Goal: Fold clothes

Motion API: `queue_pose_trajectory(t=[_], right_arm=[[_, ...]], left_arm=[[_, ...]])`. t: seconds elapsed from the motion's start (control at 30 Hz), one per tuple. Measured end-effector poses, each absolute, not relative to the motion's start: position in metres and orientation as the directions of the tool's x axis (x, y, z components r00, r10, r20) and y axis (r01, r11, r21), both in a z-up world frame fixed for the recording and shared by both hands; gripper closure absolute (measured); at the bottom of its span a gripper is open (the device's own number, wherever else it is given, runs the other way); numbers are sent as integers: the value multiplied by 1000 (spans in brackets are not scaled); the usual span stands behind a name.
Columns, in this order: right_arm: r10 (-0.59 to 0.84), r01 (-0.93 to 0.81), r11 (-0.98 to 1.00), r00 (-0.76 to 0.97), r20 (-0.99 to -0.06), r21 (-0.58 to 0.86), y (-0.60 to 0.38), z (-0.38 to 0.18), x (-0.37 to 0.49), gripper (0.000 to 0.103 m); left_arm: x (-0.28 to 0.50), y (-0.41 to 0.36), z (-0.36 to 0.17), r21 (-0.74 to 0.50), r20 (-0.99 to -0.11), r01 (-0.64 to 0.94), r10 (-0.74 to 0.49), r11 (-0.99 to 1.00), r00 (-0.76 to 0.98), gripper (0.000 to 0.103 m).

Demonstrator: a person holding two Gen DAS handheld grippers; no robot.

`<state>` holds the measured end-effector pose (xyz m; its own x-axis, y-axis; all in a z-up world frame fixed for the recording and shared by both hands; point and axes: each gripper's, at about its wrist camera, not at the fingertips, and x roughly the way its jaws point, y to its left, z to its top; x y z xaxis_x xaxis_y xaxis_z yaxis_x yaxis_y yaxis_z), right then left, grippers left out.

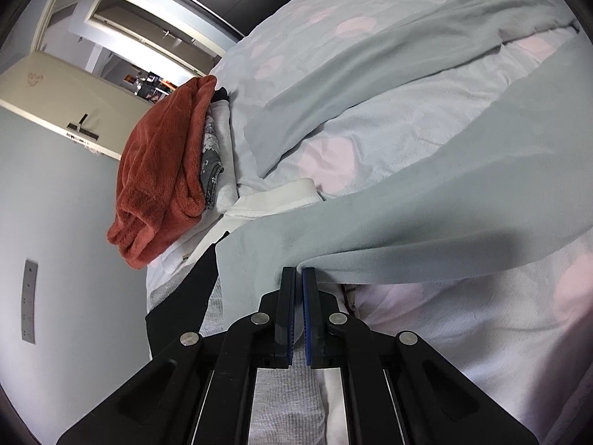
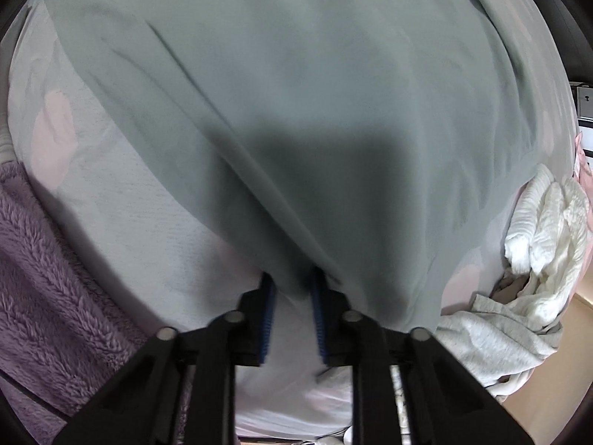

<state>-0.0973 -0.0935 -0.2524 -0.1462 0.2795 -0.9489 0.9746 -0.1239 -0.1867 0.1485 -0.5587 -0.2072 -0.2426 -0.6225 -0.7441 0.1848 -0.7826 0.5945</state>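
Observation:
A pale grey-green garment (image 1: pixel 426 200) lies spread over a bed with a white and pink cover (image 1: pixel 407 111). My left gripper (image 1: pixel 298 272) is shut on an edge of this garment, which stretches away to the right. In the right wrist view the same garment (image 2: pixel 296 92) fills most of the frame. My right gripper (image 2: pixel 292 282) has its blue-padded jaws a little apart, with a fold of the garment's edge between them; the fabric hangs lifted from the fingers and hides their tips.
A rust-red fleece (image 1: pixel 159 170) tops a pile of folded clothes at the bed's left edge, over grey and white pieces. A purple fleece (image 2: pixel 48 278) lies at left. White and grey clothes (image 2: pixel 526 278) are heaped at right. A wall and open door (image 1: pixel 55 85) stand beyond.

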Motion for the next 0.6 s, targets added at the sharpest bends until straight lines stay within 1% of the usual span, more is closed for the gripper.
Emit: queue_pose_trajectory(t=[0.1, 0.3, 0.4, 0.6], right_arm=[[263, 974, -108, -167, -950, -201, -94, -241, -94, 99], [214, 963, -119, -213, -953, -242, -96, -205, -94, 100], [172, 954, -158, -226, -959, -253, -97, -181, -99, 101], [54, 900, -319, -296, -954, -298, -108, -132, -133, 101]], left_arm=[[149, -562, -201, 570, -752, 220, -611, -791, -249, 100], [149, -569, -183, 521, -761, 290, -590, -803, -269, 100], [147, -577, -173, 489, -767, 337, -580, -805, -272, 100], [133, -599, -150, 438, -771, 432, -576, -789, -271, 100]])
